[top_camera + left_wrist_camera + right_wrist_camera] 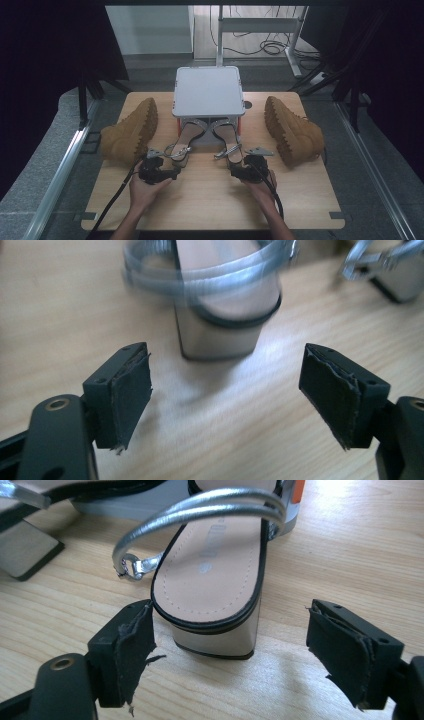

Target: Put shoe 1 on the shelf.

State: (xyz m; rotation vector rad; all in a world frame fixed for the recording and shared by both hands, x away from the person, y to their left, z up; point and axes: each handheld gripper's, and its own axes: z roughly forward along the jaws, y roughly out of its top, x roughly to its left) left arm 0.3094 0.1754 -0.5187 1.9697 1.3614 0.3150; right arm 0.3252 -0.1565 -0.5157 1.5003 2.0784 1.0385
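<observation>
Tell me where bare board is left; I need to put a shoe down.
Free: the near strip of the board between the forearms, and both near corners. Crowded: the middle, with sandals, grey box and boots.

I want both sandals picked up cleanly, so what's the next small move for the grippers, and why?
Probably ease each gripper forward until its jaws flank a block heel. The left gripper and right gripper are both open, and the left sandal's heel and right sandal's heel sit just ahead, ungripped.

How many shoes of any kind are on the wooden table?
4. One tan suede boot lies at the left and another tan suede boot at the right. Two silver-strapped block-heel sandals sit in the middle, toes under the grey box, which may hide more.
</observation>
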